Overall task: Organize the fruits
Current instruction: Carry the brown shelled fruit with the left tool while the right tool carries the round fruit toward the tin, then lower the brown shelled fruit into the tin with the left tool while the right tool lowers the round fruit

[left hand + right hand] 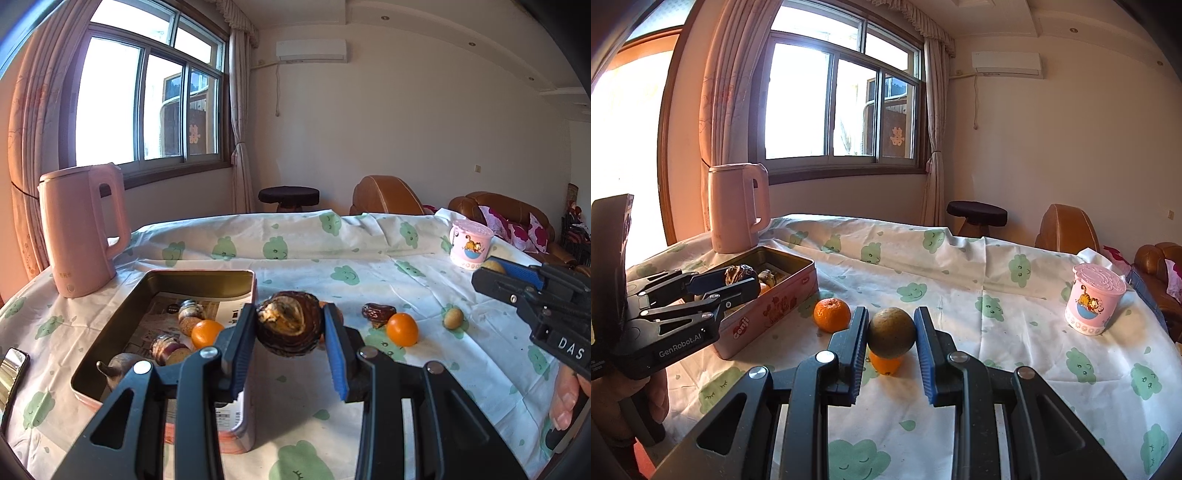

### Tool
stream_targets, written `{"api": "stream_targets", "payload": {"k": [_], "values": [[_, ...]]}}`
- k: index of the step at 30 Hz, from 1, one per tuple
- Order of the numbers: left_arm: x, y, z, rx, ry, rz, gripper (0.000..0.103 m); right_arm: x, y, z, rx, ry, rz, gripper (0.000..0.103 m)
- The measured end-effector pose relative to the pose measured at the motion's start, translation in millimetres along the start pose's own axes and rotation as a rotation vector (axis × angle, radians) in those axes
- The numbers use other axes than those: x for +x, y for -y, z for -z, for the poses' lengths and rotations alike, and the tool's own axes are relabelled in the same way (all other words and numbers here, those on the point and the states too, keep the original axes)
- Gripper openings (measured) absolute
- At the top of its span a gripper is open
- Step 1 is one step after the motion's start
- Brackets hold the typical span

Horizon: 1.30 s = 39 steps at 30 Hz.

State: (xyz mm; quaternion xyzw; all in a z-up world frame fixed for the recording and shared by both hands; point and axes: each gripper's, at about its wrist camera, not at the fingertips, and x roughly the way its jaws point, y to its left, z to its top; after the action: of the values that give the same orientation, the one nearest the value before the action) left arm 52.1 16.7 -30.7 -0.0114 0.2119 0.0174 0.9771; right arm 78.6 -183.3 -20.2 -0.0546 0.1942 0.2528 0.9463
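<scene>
Holding a dark, split-open brown fruit (288, 323) clamped in your left gripper (291, 334), you have it just right of the pink tin's (207, 275) right wall; from the right wrist view it hangs over the tin. That tin, printed "aenji", already holds an orange (206, 332) and some husked fruit. Behind it on the far left stands a pink kettle (83, 230). On the cloud-printed tablecloth (332, 406) lie a date (377, 313), another orange (402, 329) and a small tan fruit (453, 318). Your right gripper (891, 332) is clamped on a round brownish-green fruit (892, 332), above an orange (884, 363). A lidded cartoon cup (1094, 301) sits far right. Your left tool reads "GenRobot.AI".
</scene>
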Motion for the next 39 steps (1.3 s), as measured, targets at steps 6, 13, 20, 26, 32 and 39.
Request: {"api": "stream_targets", "payload": {"k": [6,13,20,26,32,39], "values": [[0.0,-31.4,-10.3,-0.01,0.0,-0.05,0.038,10.8,-18.1,-15.1,-0.029,0.0,-0.041,0.027],[-0.1,-65.9,-20.1,-0.016,-0.007,-0.106,0.038,27.0,-43.9,-30.9,-0.044,-0.003,-0.103,0.027],[7.2,-91.0,-23.7,-0.021,-0.035,-0.149,0.038,43.7,-69.7,-43.8,-0.06,-0.004,-0.156,0.027],[17.4,-106.5,-21.7,-0.046,-0.079,-0.16,0.038,54.0,-89.4,-49.0,-0.071,-0.006,-0.2,0.027],[27.1,-116.4,-19.7,-0.064,-0.116,-0.168,0.038,66.0,-104.3,-50.3,-0.073,-0.018,-0.232,0.027],[35.2,-126.3,-17.0,-0.078,-0.144,-0.178,0.038,79.2,-117.7,-46.8,-0.059,-0.037,-0.261,0.027]]}}
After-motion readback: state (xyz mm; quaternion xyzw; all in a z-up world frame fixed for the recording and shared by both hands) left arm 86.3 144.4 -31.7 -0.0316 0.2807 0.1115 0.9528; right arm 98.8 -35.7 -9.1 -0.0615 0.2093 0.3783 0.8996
